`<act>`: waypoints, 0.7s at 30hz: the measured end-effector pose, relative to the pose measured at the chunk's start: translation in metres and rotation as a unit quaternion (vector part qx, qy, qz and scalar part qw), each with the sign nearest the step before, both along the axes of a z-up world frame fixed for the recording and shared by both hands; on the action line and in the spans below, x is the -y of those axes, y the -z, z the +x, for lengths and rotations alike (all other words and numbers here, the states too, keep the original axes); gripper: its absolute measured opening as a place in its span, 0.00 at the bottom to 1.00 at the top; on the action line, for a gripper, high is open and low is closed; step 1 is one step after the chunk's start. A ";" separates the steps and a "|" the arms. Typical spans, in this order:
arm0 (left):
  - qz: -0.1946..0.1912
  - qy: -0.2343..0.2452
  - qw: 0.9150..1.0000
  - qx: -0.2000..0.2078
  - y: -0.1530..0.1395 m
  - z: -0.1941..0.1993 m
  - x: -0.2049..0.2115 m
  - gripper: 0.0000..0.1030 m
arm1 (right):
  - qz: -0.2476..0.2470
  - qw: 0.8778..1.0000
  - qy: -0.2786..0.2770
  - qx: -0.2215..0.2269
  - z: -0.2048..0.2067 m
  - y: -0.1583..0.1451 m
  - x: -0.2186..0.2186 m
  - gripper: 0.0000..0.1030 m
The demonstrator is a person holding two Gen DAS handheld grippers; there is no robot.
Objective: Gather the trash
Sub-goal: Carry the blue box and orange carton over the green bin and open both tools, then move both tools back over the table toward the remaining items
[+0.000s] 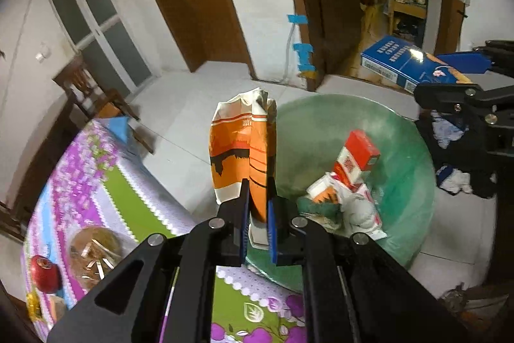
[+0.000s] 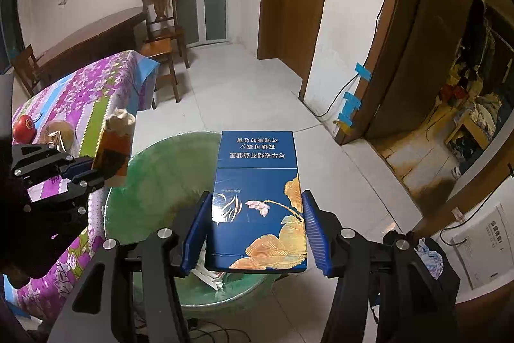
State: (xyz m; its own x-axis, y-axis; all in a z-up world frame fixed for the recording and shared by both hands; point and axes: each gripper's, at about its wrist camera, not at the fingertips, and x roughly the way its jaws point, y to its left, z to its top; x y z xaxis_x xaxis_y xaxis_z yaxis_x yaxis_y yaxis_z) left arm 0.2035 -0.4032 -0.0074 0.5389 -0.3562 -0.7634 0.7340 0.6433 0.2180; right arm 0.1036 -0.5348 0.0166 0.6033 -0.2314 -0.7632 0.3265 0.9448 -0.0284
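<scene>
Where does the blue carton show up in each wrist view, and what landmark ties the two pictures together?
Left wrist view: the blue carton is at the upper right, held by the right gripper above the far rim of the green bin.
Right wrist view: the blue carton fills the lower centre, between the right gripper's fingers, over the bin.
Shared landmark: the green bin.

Red apple on floral tablecloth; chair
</scene>
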 end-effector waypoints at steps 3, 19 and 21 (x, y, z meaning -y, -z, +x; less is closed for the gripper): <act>-0.018 0.010 0.999 -0.041 0.003 0.007 -0.003 0.08 | 0.012 1.000 -0.004 -0.004 0.004 0.002 0.002 0.55; -0.036 0.019 0.998 -0.055 0.003 0.011 -0.010 0.50 | 0.046 0.999 0.005 -0.011 0.016 0.019 0.009 0.67; -0.039 0.016 0.998 -0.052 0.002 0.011 -0.014 0.50 | 0.045 0.999 0.008 -0.012 0.014 0.020 0.011 0.67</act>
